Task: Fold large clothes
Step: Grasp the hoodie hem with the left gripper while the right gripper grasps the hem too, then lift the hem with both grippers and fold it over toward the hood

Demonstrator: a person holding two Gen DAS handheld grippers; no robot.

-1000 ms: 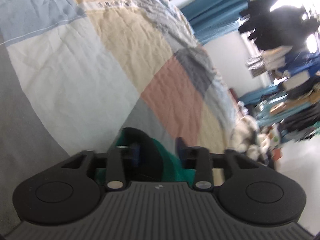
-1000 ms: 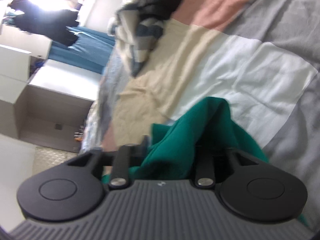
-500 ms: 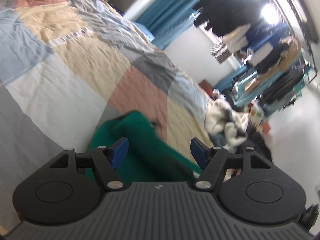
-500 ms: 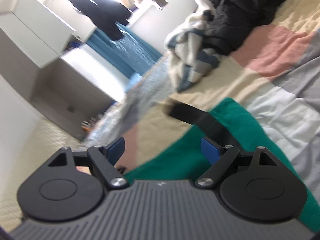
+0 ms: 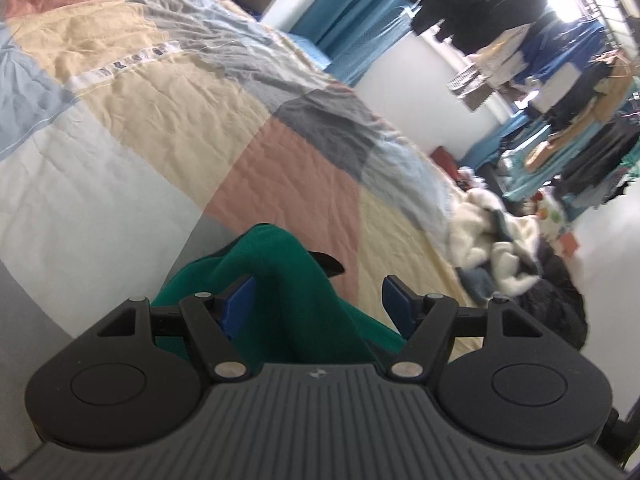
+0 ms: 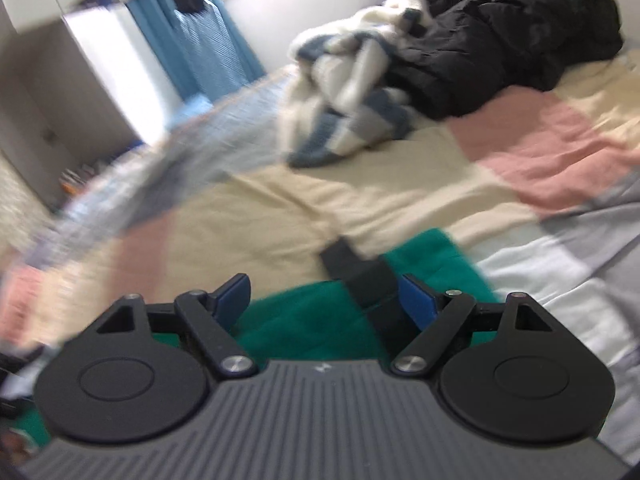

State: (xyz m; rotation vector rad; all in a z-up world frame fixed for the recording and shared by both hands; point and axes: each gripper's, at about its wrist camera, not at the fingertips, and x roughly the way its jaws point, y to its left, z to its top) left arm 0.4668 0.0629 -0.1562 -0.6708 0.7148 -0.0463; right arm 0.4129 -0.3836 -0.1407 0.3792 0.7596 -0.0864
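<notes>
Garment dropped: green garment (image 5: 292, 280) lies on patchwork bed (image 5: 160, 120).
Left gripper (image 5: 316, 300) & right gripper (image 6: 324, 296) jaws just opened, released; cloth loose between pads. Fold placed, next fold due.

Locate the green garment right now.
In both wrist views the green garment lies on the patchwork bedspread, just beyond the open grippers, nearer than the clothes pile.

No text can be read in either view. On the bedspread (image 5: 168, 92) a pale strip (image 5: 132, 60) carries a row of dark letters, too small and creased to make out. Each gripper body bears a tiny pale emblem at its front edge, with no legible lettering.
</notes>
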